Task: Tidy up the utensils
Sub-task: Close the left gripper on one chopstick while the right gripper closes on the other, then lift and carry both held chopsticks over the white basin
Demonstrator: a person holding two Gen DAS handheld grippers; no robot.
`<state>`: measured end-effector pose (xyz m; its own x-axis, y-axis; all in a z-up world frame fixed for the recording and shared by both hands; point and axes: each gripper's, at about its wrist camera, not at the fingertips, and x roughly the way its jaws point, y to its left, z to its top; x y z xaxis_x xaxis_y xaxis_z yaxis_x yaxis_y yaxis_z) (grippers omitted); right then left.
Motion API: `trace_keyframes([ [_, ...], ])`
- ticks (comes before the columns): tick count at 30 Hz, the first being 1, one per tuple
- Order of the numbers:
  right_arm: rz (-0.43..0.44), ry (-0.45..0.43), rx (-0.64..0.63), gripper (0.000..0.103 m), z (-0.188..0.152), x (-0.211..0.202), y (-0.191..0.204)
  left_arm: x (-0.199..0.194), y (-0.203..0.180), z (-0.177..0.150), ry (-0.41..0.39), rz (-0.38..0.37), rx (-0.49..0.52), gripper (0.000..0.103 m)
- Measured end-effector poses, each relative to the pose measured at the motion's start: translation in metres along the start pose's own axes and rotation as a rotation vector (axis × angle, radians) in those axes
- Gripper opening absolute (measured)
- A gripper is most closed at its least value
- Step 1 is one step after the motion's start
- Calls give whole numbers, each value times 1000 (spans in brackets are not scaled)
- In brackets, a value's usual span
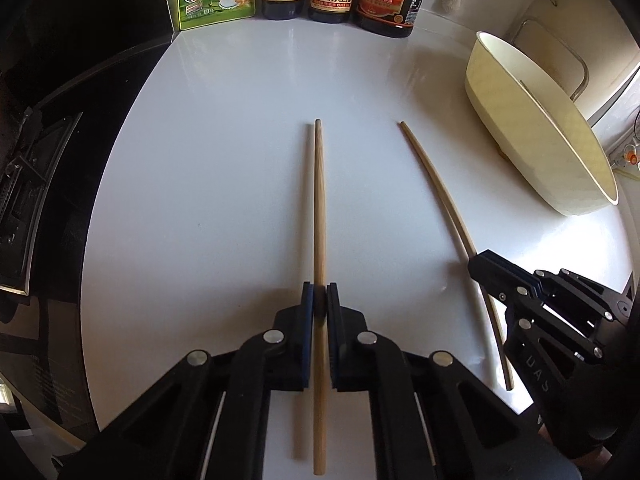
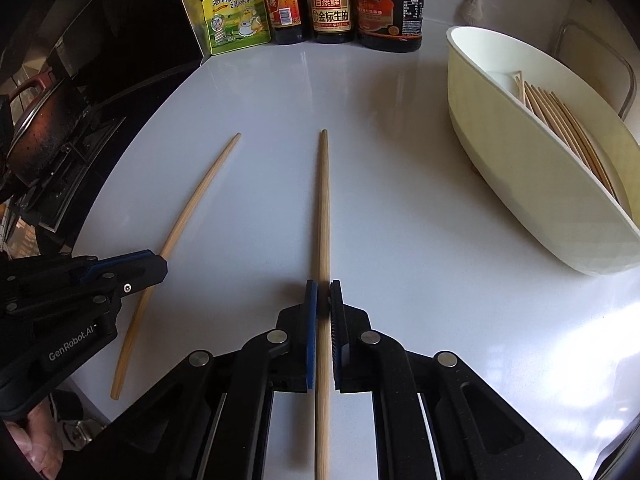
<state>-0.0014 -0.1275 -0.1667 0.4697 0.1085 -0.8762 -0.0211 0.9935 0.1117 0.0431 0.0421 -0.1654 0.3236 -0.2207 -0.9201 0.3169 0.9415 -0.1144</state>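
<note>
My left gripper (image 1: pixel 319 289) is shut on a wooden chopstick (image 1: pixel 319 208) that points forward just above the white counter; its shadow runs beside it. My right gripper (image 2: pixel 323 286) is shut on a second wooden chopstick (image 2: pixel 323 208), also pointing forward. Each gripper shows in the other's view: the right one (image 1: pixel 486 266) holds its chopstick (image 1: pixel 436 188) at the right, the left one (image 2: pixel 154 264) holds its chopstick (image 2: pixel 192 204) at the left. A cream oval utensil holder (image 2: pixel 520 168) stands at the right with several chopsticks (image 2: pixel 560 120) lying inside.
A yellow seasoning pouch (image 2: pixel 236 12) and three dark sauce bottles (image 2: pixel 330 4) line the back of the counter (image 2: pixel 400 200). A black stove with a pan (image 2: pixel 36 128) lies to the left. The holder also shows in the left wrist view (image 1: pixel 532 128).
</note>
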Motion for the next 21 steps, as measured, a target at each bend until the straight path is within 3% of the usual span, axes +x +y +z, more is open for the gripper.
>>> trace_keyframes([
  [11, 76, -22, 40, 6, 10, -36, -12, -26, -15, 21, -32, -17, 7, 7],
  [16, 93, -86, 53, 6, 29, -66, -31, -46, -29, 40, -71, -28, 8, 7],
  [21, 56, -164, 79, 6, 51, -95, -68, -63, -63, 74, -123, -76, 33, 7],
])
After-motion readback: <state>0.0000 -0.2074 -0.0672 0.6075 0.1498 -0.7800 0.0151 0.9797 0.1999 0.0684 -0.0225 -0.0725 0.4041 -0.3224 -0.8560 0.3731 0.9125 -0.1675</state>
